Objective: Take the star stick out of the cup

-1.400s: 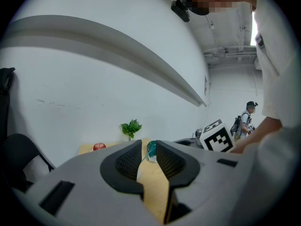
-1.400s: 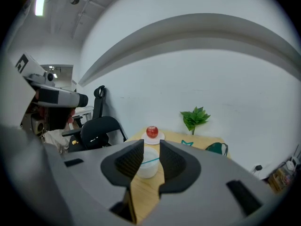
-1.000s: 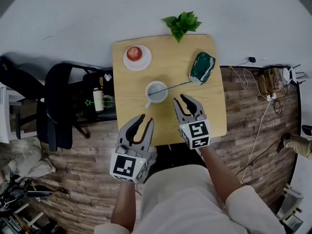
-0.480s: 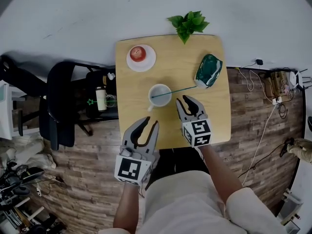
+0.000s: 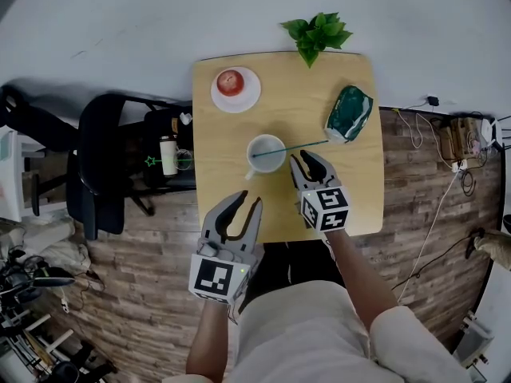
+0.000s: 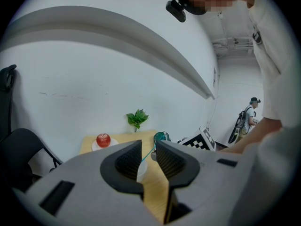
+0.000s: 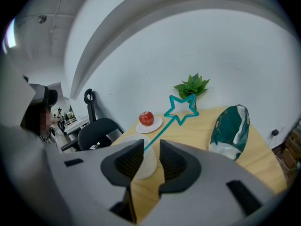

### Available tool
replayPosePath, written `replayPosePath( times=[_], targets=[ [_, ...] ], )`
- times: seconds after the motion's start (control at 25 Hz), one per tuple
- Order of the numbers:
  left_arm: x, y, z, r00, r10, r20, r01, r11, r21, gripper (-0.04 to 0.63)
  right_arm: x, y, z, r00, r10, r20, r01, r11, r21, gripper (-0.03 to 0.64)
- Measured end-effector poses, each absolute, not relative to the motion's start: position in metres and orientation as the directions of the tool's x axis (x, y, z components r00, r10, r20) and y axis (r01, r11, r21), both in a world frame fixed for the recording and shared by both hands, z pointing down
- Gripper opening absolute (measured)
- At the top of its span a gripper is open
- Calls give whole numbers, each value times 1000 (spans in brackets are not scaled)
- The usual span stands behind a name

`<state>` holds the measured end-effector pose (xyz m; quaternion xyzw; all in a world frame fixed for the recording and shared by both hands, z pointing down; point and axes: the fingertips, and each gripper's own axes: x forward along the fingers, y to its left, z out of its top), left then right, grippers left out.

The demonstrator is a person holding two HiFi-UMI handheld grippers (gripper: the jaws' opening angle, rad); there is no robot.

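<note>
**Star stick [image 5: 292, 147]: thin teal wand, leaning in cup**

Foot sits in the white cup [image 5: 248, 152] at the middle of the table [image 5: 219, 146]. Shaft slants right and star end is raised, near the green bag [image 5: 349, 113].
Handling, judged: light, slim, slightly springy, smooth. Pinch the bare shaft just right of the rim.
Right gripper [image 5: 306, 163]: just near of the shaft, jaws spread, empty.
Left gripper [image 5: 244, 202]: at the near table edge, jaws apart, empty.

An office-like room: black office chair [image 5: 102, 164], wood-plank floor [image 5: 144, 294], plain white wall [image 5: 160, 22].
</note>
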<state>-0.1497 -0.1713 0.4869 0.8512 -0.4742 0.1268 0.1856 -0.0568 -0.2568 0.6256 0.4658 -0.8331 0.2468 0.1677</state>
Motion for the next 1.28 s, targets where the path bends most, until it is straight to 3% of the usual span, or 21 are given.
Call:
replayPosePath(
  times=[0.52, 1.28],
  targets=[
    [-152, -173, 490, 508, -761, 404, -860, -471, 196, 74, -65, -269, 637, -535, -672, 513, -845, 434, -312, 101],
    [-157, -175, 491, 497, -770, 401, -868, -454, 204, 74, -66, -277, 632, -536, -677, 504, -844, 435, -313, 46]
  ],
)
